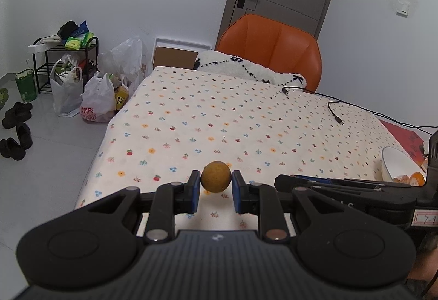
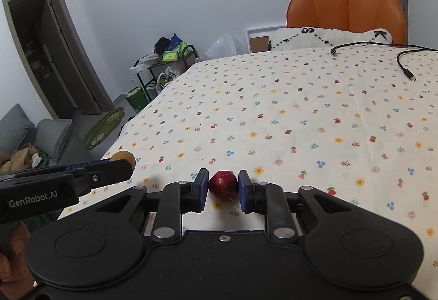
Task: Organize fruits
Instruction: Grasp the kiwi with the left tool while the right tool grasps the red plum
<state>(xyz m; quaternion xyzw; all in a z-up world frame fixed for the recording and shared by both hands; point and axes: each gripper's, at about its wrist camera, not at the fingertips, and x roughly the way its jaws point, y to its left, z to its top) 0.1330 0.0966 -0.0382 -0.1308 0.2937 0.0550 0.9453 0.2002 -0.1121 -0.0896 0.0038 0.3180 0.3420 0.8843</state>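
My left gripper (image 1: 215,181) is shut on a small round brown-yellow fruit (image 1: 216,176), held just above the flowered tablecloth (image 1: 219,122) near the front edge. My right gripper (image 2: 223,186) is shut on a dark red fruit (image 2: 223,184) over the same cloth. In the right wrist view the left gripper (image 2: 124,163) shows at the far left with the brown fruit (image 2: 123,155) peeking behind its fingers. In the left wrist view a white bowl (image 1: 394,163) with orange fruit pieces (image 1: 410,179) sits at the right edge, partly hidden by the right gripper's body (image 1: 356,185).
An orange chair (image 1: 273,48) with a white fluffy cushion (image 1: 246,67) stands at the table's far side. Black cables (image 1: 335,108) lie on the far right of the cloth. Plastic bags (image 1: 95,100), a black rack (image 1: 68,59) and shoes (image 1: 16,133) are on the floor at left.
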